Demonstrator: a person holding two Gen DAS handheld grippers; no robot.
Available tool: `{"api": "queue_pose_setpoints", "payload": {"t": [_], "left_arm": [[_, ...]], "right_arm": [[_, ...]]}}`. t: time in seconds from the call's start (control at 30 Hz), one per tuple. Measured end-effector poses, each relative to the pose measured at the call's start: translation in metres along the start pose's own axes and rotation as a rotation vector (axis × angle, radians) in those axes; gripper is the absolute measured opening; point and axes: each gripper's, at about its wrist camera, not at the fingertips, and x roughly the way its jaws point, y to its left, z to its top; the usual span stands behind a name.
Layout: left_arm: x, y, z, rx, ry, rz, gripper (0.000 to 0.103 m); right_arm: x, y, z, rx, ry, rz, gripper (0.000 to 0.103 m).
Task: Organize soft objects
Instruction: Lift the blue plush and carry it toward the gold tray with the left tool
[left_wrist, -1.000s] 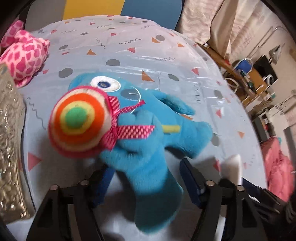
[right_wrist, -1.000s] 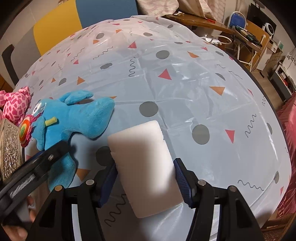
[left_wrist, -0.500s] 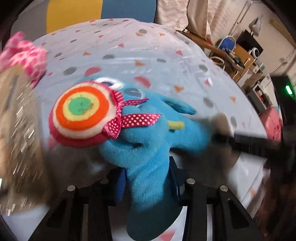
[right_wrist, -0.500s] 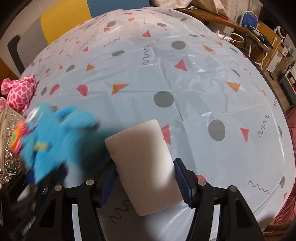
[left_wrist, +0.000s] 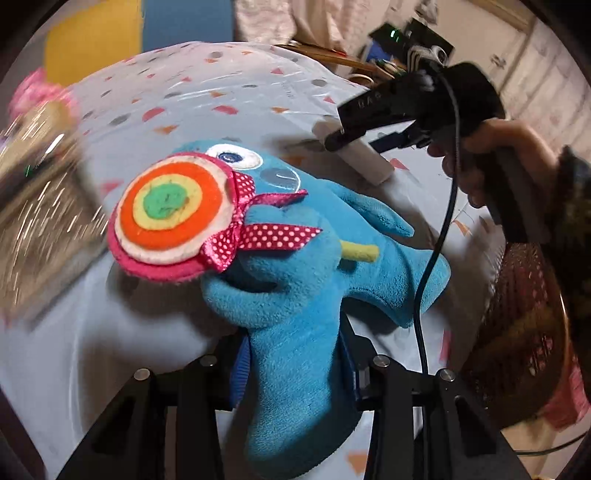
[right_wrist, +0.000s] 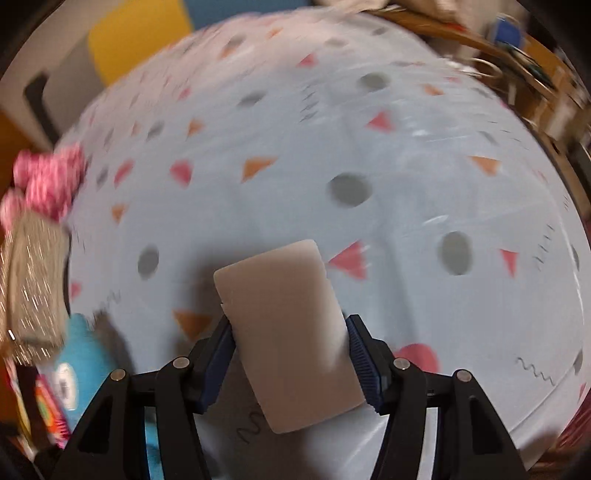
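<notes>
left claw just clamped on the fuzzy blue plush monster & lifted it; right claw still squeezing the white foam block, so both ready 2 sort.

— Inspector: What is blocking the left side of the table?

— Assistant: A glittery gold box is sitting at the left edge, with a pink spotted plush lying just behind it. The blue plush toy is hanging near the box.

— Inspector: And the rest?

— Assistant: The patterned cover is lying bare across the middle, far side and right. In the left wrist view, a person's hand and a black cable are crossing the right side, beside a dark mesh basket
</notes>
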Motion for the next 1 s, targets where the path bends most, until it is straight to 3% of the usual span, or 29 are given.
{"api": "queue_pose_setpoints", "payload": {"t": [0.17, 0.33, 0.47, 0.73, 1.0], "left_arm": [[0.000, 0.010, -0.008, -0.082, -0.047, -0.018, 0.047], [0.003, 0.004, -0.012, -0.059, -0.087, 0.017, 0.048], [0.002, -0.005, -0.013, -0.037, -0.117, 0.068, 0.045], [-0.008, -0.009, -0.018, -0.036, -0.123, 0.125, 0.040], [-0.039, -0.014, -0.026, -0.004, -0.179, 0.192, 0.039]], "right_arm": [[0.008, 0.009, -0.001, -0.042, 0.025, -0.032, 0.063], [0.012, 0.015, -0.002, -0.050, 0.011, -0.048, 0.065], [0.015, 0.032, -0.010, -0.181, -0.033, -0.125, 0.064], [0.016, 0.039, -0.008, -0.202, -0.051, -0.121, 0.062], [0.020, 0.046, -0.011, -0.236, -0.071, -0.140, 0.062]]}}
